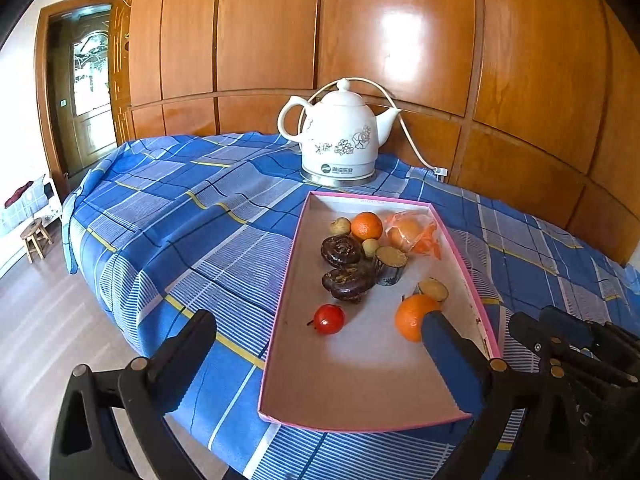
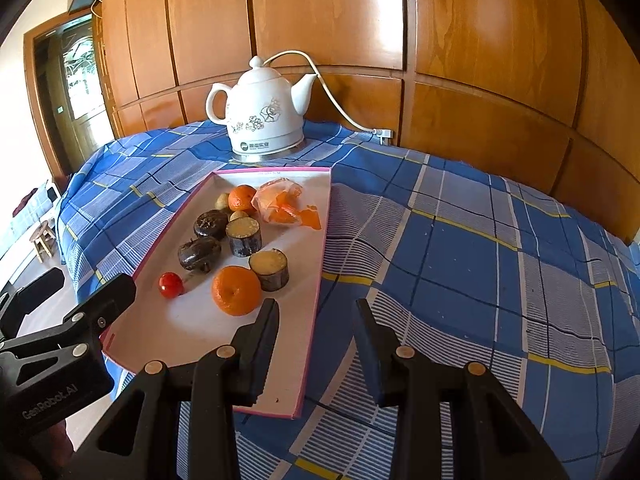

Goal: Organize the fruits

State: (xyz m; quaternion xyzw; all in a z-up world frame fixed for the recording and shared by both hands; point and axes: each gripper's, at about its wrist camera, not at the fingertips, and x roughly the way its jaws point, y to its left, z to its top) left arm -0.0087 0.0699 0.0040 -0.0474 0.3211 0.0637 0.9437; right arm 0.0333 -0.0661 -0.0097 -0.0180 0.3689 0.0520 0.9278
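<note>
Black left tool [image 1: 320, 344] agape | glossy round orange [image 1: 412, 317] | flat cardboard tray [image 1: 360, 392]

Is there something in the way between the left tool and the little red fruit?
Nothing visible. The left tool stands open with nothing in it, and only bare tray floor lies between it and the little red fruit. The near orange sits off to the side.
</note>
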